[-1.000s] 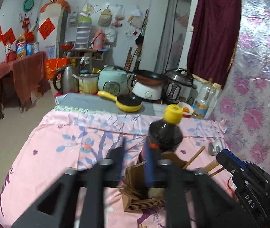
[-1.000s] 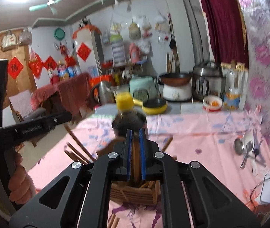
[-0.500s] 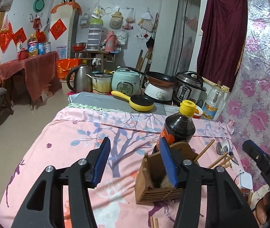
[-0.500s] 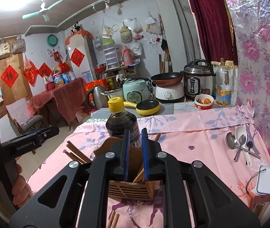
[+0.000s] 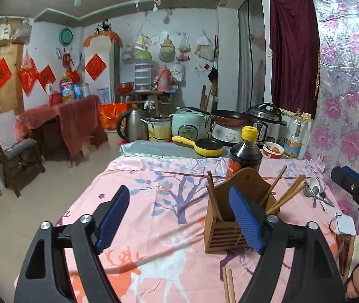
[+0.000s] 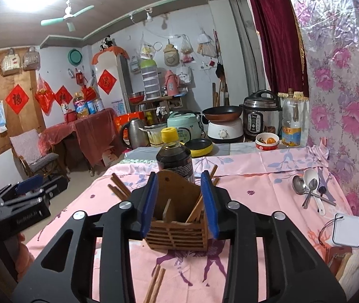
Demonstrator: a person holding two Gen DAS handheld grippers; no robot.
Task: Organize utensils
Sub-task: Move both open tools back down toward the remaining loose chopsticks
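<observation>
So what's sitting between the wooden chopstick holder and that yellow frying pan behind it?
A dark sauce bottle with a yellow cap stands between the wooden holder and the yellow pan, directly behind the holder; the right wrist view shows it best.

The utensil holder stands on the table, bottle behind it, spoons to its right.

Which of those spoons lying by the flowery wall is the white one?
The white spoon is the big-bowled one reaching farthest back in the pile; the metal spoons beside it are shiny grey and smaller.
</observation>
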